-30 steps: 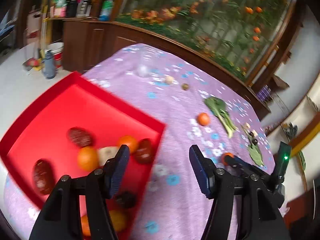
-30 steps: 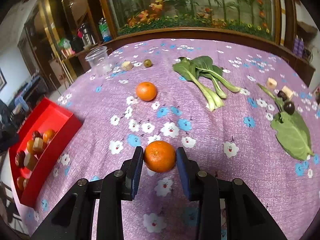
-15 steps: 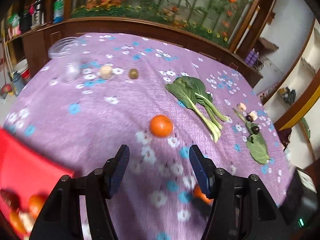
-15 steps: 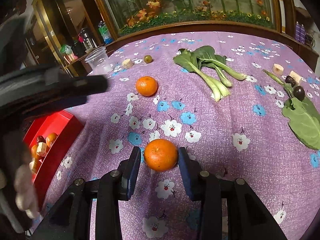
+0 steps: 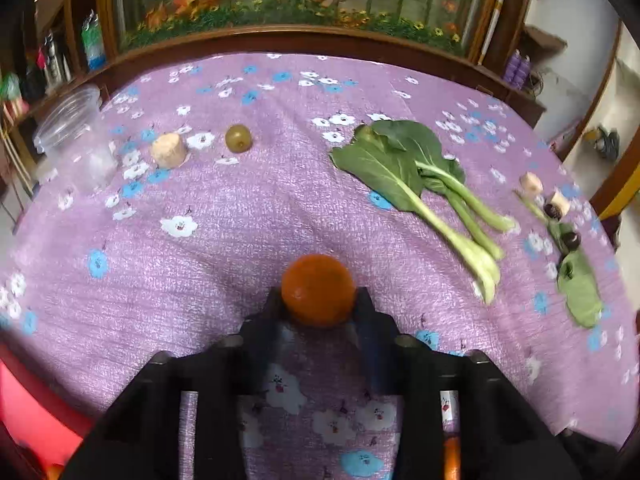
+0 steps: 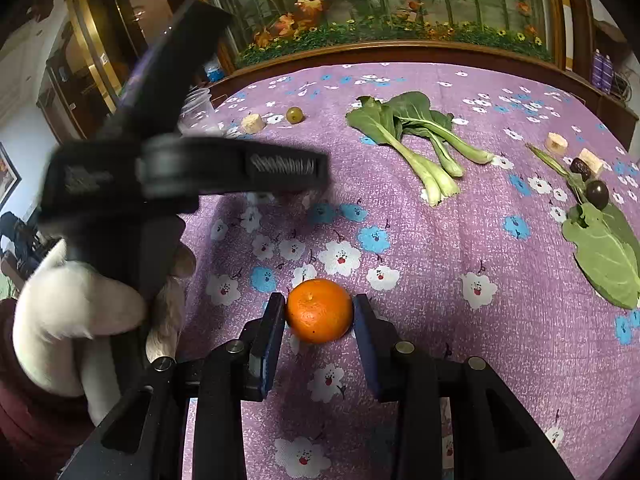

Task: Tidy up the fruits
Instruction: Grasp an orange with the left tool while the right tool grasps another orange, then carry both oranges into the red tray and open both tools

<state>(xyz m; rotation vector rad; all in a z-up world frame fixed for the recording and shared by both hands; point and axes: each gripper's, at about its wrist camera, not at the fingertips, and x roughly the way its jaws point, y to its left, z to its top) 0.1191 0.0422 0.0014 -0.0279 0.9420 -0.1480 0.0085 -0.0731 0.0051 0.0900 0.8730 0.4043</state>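
Swung away from the red tray (image 5: 24, 396), the left gripper (image 5: 318, 306) now straddles a round orange mandarin (image 5: 318, 290) on the purple flowered tablecloth (image 5: 248, 216); its jaws are closing, pads touching the fruit's flanks. Right gripper (image 6: 319, 312) clasps a second orange mandarin (image 6: 319, 310), resting on the cloth nearer than the green bok choy (image 6: 416, 136). A white-gloved hand (image 6: 76, 304) grips the left tool's handle.
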